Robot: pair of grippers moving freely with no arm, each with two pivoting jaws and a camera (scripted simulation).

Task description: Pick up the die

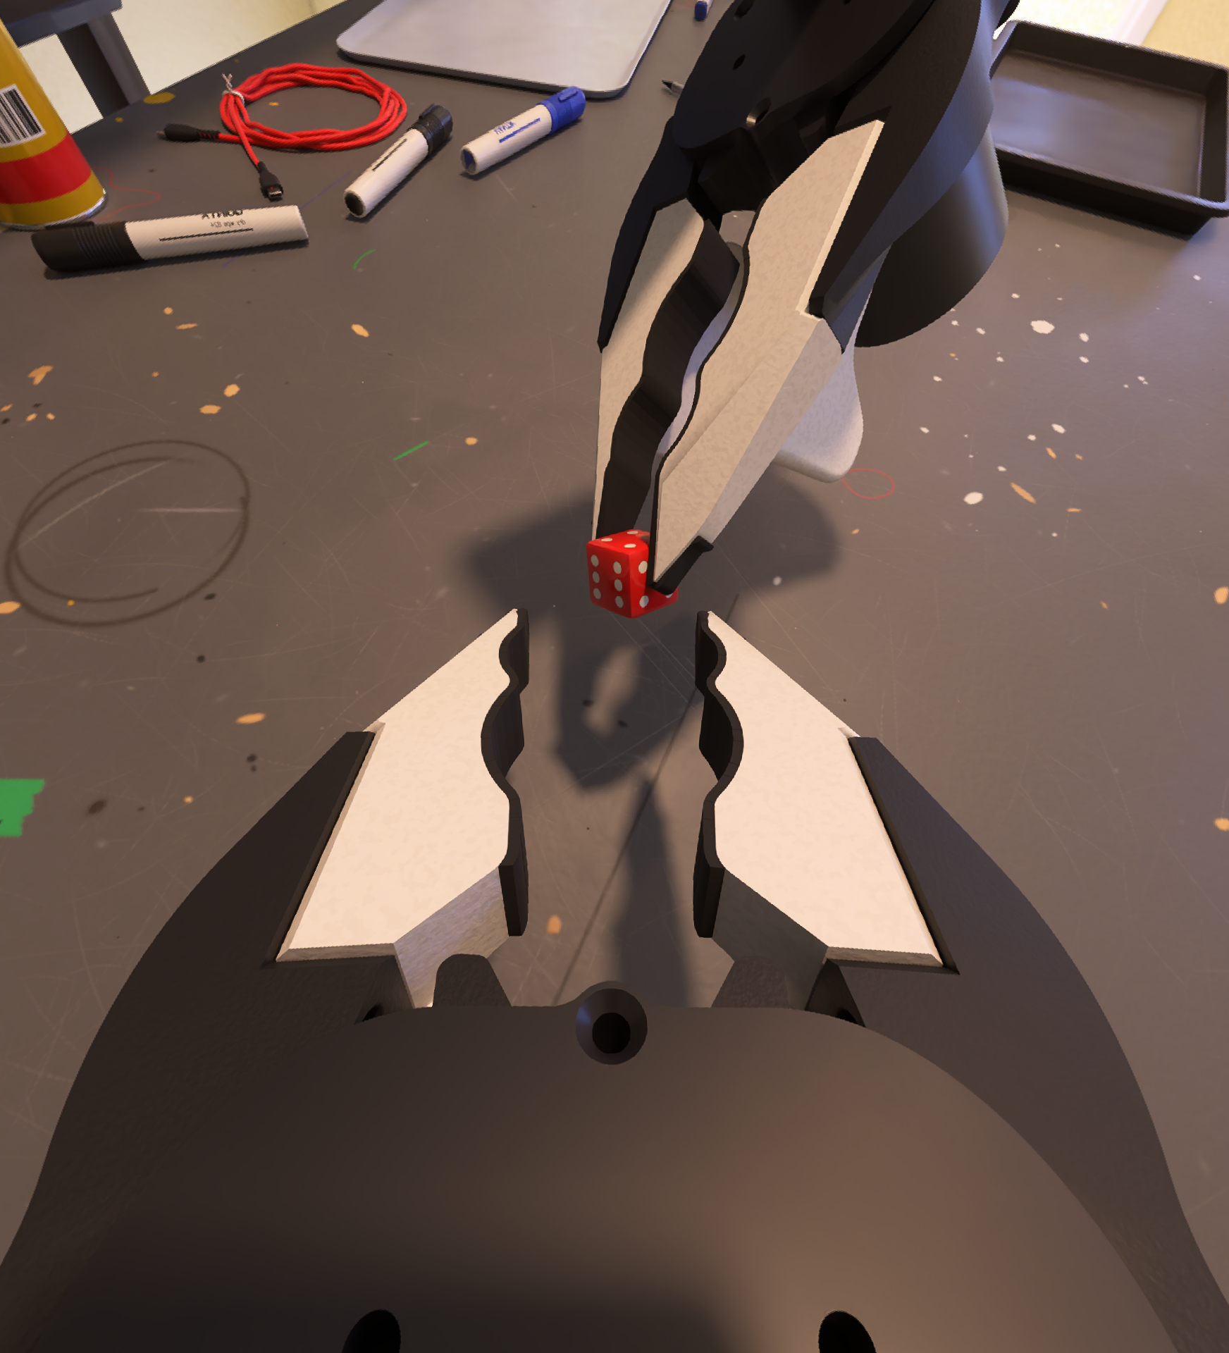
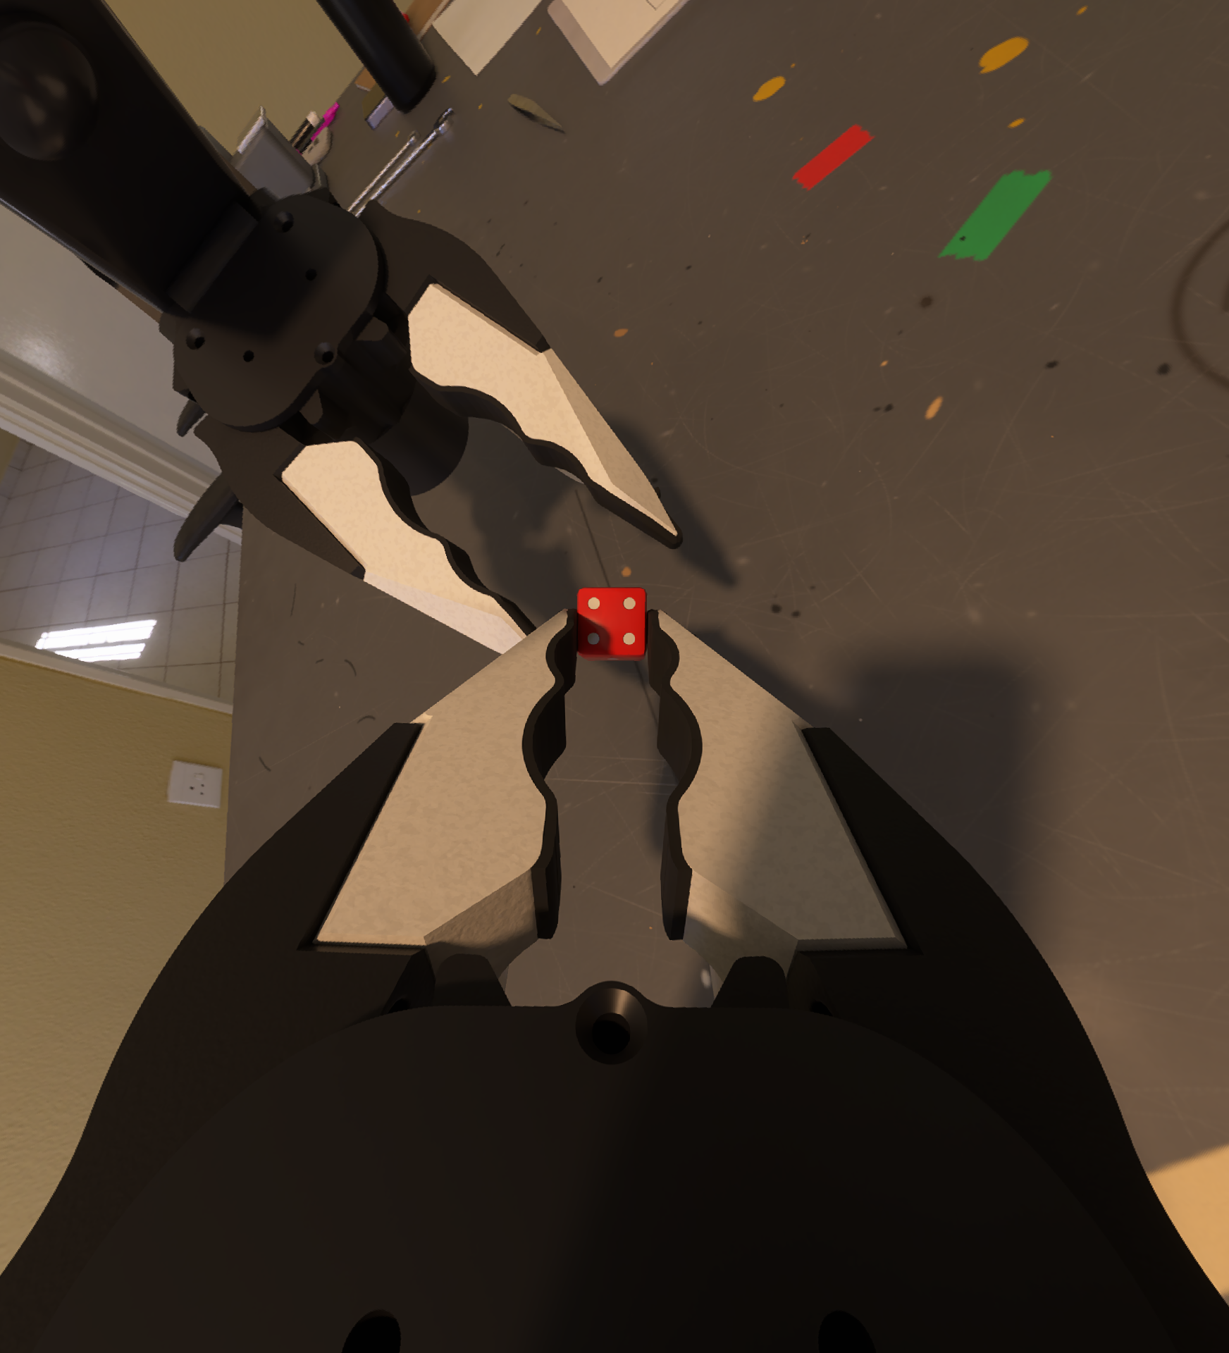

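The die (image 1: 615, 575) is red with pale pips. My right gripper (image 1: 633, 564) reaches down from above in the left wrist view and is shut on it. The die's shadow falls apart from it on the dark table (image 1: 304, 512), so it seems held a little above the surface. In the right wrist view the die (image 2: 611, 622) sits pinched between my right gripper's (image 2: 611, 630) fingertips, its four-pip face toward the camera. My left gripper (image 1: 611, 622) is open and empty, its tips just short of the die. It also shows in the right wrist view (image 2: 597, 578), open, at upper left.
At the back left are a yellow and red spray can (image 1: 4, 124), a coiled red cable (image 1: 311, 106) and three markers (image 1: 172, 238). A grey tray (image 1: 509, 44) and a black tray (image 1: 1109, 124) stand at the back. Green tape (image 2: 996, 216) and red tape (image 2: 831, 155) mark the table. The table edge (image 2: 234, 659) runs at left.
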